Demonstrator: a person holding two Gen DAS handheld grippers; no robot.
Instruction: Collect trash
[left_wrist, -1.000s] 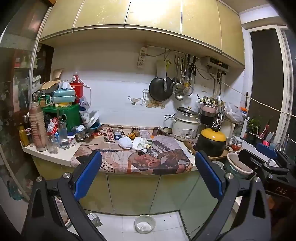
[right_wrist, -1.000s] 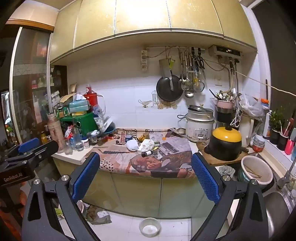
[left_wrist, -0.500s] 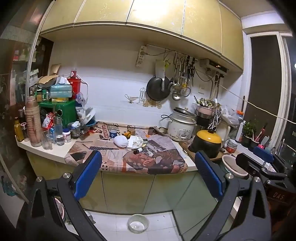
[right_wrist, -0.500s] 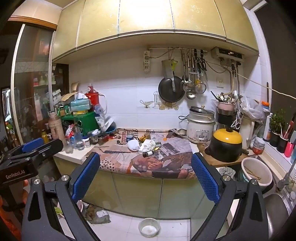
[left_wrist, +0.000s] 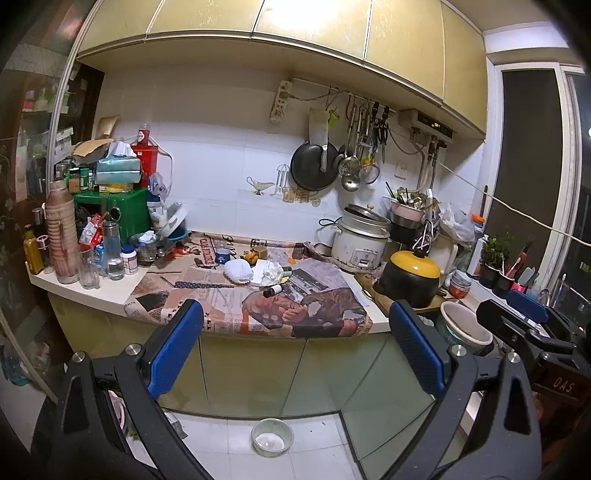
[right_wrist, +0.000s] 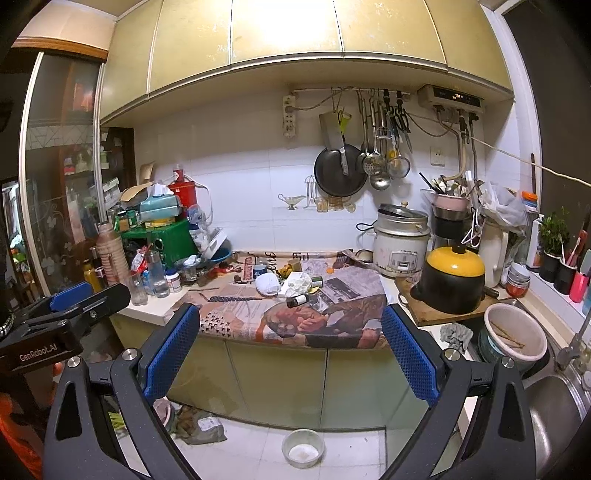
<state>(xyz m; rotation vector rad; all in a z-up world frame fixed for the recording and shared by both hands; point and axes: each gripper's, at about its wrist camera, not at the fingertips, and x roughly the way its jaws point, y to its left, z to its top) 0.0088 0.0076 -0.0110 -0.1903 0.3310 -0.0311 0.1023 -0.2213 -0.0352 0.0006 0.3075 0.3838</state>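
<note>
Trash lies on the newspaper-covered counter (left_wrist: 317, 317): a crumpled white tissue (left_wrist: 271, 273), a white round pad (left_wrist: 238, 269), a small dark bottle on its side (left_wrist: 272, 290) and small scraps behind them. The same tissue (right_wrist: 299, 282) and bottle (right_wrist: 297, 301) show in the right wrist view. My left gripper (left_wrist: 295, 350) is open and empty, well back from the counter. My right gripper (right_wrist: 290, 350) is also open and empty, beside it at a similar distance.
Bottles, jars and a green box (left_wrist: 123, 214) crowd the counter's left end. A rice cooker (left_wrist: 360, 242) and a yellow-lidded black pot (left_wrist: 410, 278) stand at the right, with a sink (right_wrist: 550, 406) beyond. A small bowl (left_wrist: 271, 435) sits on the floor below.
Both views have shifted slightly; the counter sits a little higher and nearer in the left wrist view. Both grippers stay open and empty.
</note>
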